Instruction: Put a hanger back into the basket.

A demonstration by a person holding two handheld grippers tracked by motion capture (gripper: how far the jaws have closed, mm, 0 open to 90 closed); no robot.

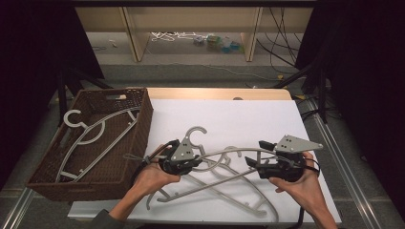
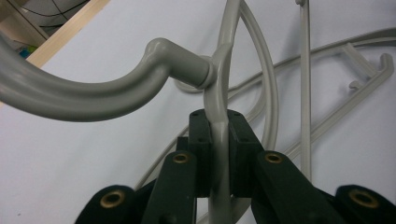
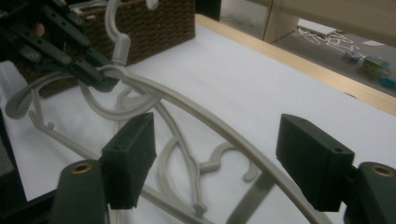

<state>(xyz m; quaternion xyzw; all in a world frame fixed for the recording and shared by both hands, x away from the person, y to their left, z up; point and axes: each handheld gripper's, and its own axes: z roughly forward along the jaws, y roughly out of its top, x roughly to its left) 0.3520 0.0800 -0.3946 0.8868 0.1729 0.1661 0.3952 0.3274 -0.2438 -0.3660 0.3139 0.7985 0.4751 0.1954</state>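
Two claws handing over one grey plastic hanger [image 1: 224,153].
Left claw [image 1: 193,161] is clamping its neck for lifting toward the wicker basket [image 1: 143,119]; right claw [image 1: 253,162] is standing wide open, arm between unpressed pads.

the white rectangular surface [image 1: 267,119] fills the middle of the high view, with a pale wooden edge strip [image 1: 215,93] showing along its far side, toward the top of the frame. a dark brown woven wicker basket [image 1: 138,138] rests on its left edge, hanging partly past it at the left of the frame. a loose pile of light grey plastic clothes hangers [image 1: 224,191] lies flat on the white top in the lower centre of the frame, their arms crossing one another. the upper right of the surface is bare white. in the right gripper view the same hangers [image 3: 187,158] lie on the white top at lower centre, the basket [image 3: 154,23] at the upper left.
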